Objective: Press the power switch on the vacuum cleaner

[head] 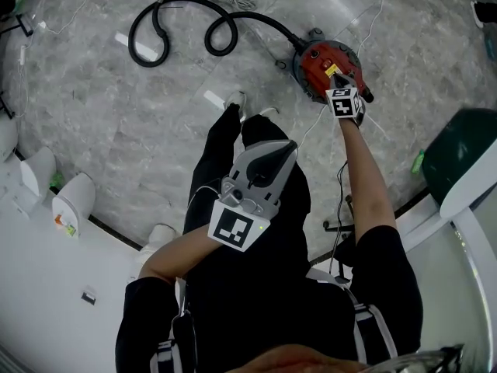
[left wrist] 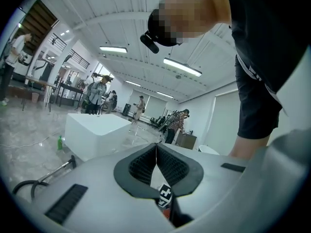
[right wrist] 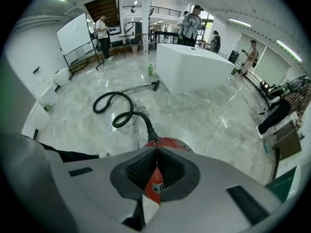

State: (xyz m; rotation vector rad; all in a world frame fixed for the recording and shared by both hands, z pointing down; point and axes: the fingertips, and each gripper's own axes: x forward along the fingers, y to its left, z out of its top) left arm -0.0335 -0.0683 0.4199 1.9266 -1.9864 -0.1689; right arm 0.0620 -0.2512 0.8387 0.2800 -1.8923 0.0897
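At mid-frame the left hand-held gripper (head: pixel 289 149) has its jaws pressed together, empty, while toward the upper right the right hand-held gripper (head: pixel 335 74), jaws likewise closed, sits at the top of the red vacuum cleaner (head: pixel 313 59), its hose (head: pixel 264 19) looping toward the upper left.

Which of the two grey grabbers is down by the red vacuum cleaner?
The right gripper: its closed tips are at the round red vacuum cleaner on the floor. The left gripper is up by the person's legs.

A white counter (right wrist: pixel 190 68) stands (green bottle (right wrist: pixel 150 70) beside).
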